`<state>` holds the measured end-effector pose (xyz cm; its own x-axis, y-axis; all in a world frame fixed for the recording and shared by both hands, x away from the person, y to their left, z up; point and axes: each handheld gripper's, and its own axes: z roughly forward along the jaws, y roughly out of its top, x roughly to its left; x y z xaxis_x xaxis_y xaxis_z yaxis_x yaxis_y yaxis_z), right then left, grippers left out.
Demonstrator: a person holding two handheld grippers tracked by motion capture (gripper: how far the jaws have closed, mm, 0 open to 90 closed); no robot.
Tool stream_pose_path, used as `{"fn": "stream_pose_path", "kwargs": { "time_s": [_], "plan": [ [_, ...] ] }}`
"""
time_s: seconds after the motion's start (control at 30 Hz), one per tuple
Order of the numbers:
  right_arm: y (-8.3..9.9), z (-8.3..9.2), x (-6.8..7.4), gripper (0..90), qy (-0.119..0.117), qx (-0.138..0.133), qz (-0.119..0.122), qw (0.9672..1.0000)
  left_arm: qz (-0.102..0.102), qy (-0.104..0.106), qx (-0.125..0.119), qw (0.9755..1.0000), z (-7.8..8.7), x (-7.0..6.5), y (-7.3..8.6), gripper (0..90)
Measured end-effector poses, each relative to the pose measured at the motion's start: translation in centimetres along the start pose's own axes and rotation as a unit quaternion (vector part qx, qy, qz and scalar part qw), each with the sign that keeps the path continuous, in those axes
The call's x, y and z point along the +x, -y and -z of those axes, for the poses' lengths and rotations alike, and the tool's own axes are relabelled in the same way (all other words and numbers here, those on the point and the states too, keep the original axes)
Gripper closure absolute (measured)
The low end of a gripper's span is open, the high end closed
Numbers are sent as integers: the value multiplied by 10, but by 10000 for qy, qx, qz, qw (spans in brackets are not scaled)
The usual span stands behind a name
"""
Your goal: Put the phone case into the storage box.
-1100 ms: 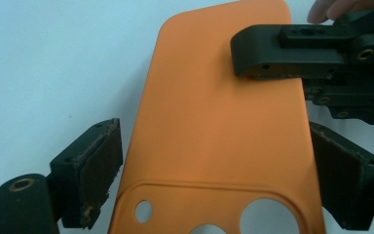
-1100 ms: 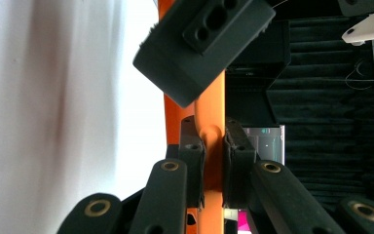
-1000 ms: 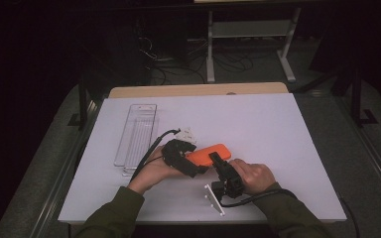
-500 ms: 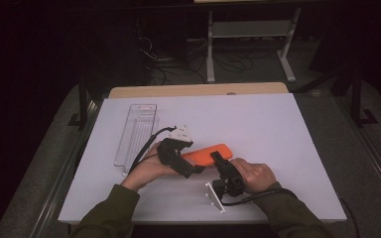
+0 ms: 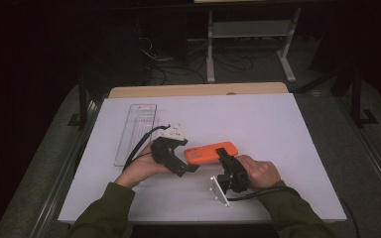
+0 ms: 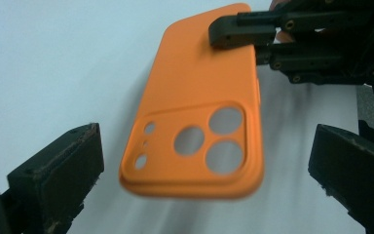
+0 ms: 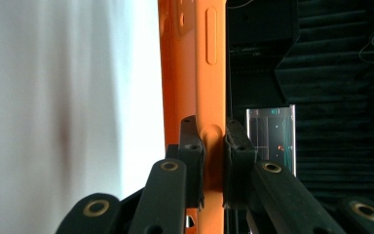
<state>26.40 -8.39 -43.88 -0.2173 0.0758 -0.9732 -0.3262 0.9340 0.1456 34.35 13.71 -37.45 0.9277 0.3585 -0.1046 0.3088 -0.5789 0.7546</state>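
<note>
White table (image 5: 278, 129), orange phone case (image 5: 209, 152) (unbranded), right tool (image 5: 224, 156) clamping it

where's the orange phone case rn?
High view: the orange phone case sits near the table's middle front, between both grippers; the right gripper is shut on its near end, and the open left gripper flanks its camera-cutout end.

The left gripper (image 6: 195, 161) is standing with its jaws wide; the orange phone case (image 6: 199, 107) is lying between them, untouched, with free gaps on both sides. The right gripper (image 6: 243, 31) is blocking the case's far end. Bare white table (image 5: 258, 119) is lying beyond.
</note>
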Motion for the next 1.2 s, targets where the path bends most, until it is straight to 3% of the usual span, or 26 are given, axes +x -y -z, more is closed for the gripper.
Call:
{"fn": "stream_pose_path", "kwargs": {
  "time_s": [0.23,0.47,0.73,1.1,1.13,1.2],
  "plan": [
    [5,-1,-2,796,-50,71,68,9999,52,-120,95,9999,2,5,6,0],
    [8,-1,-4,796,-89,77,-29,9999,116,-291,209,9993,6,11,12,0],
    [11,-3,-6,795,-186,144,-365,9991,194,-317,231,9990,5,11,12,0],
    [14,-4,-8,794,-385,226,-777,9960,46,-336,258,9991,4,11,12,0],
    [14,-4,-10,795,-360,208,-717,9966,-66,-311,374,9988,5,12,12,0],
    [15,-4,-11,795,-371,193,-762,9962,21,-349,281,9990,4,10,12,0]
  ]
}}
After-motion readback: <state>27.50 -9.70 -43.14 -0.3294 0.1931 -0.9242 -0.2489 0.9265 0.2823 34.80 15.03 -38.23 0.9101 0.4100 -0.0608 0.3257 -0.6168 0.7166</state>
